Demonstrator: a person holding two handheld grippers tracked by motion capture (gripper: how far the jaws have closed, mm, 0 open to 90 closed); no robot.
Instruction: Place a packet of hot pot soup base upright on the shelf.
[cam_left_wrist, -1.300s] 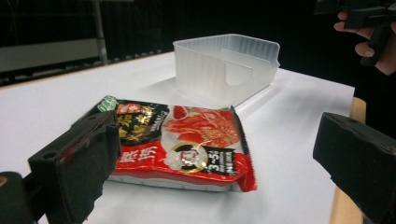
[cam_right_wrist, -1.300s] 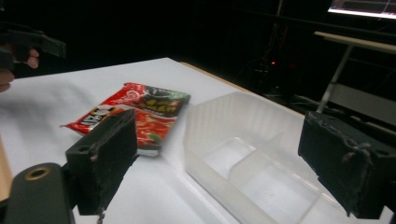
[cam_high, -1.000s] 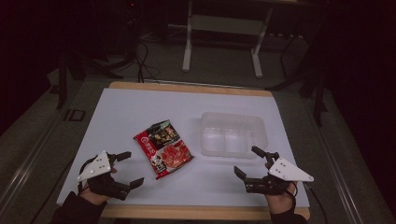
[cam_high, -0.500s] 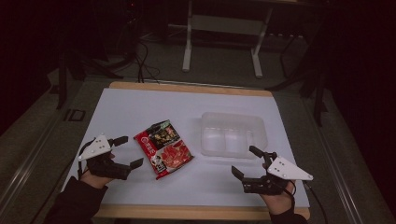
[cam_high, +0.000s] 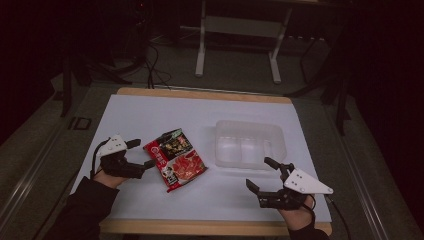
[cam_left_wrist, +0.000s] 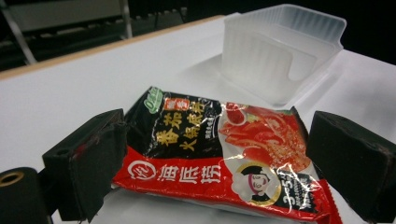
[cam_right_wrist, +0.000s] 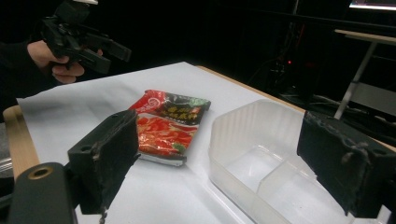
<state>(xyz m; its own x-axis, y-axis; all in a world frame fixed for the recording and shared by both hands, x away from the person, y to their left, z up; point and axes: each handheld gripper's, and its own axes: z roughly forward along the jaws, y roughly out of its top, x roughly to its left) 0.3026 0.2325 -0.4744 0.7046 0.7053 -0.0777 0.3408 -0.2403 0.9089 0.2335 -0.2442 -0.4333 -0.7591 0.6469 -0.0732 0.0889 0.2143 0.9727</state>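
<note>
So the biggest thing here is the white-topped table with a wooden edge (cam_high: 165, 112), and sitting on it toward the right is a clear plastic tub with a divider inside (cam_high: 248, 144). Left of the tub, lying flat, is the red and black crinkly foil food packet (cam_high: 175, 159), near the tub but not touching it.

The left gripper (cam_high: 141, 154) is right at the packet's left end with its jaws spread wide, nothing pinched between them. The right gripper (cam_high: 262, 175) hangs just in front of the tub, jaws also wide apart and empty.

Progress-wise I'd say this is barely started: the packet is on the table, not lifted, and the tub looks empty. If the packet is meant to go in the tub (my guess), the grab, carry and drop are all left to do.

Views differ a bit. The left gripper view shows the packet (cam_left_wrist: 219, 154) lined up between the jaws and the printing on it. The right gripper view shows the tub's (cam_right_wrist: 261, 163) inner divider clearly, plus the left gripper (cam_right_wrist: 116, 58) held a little above the table.
</note>
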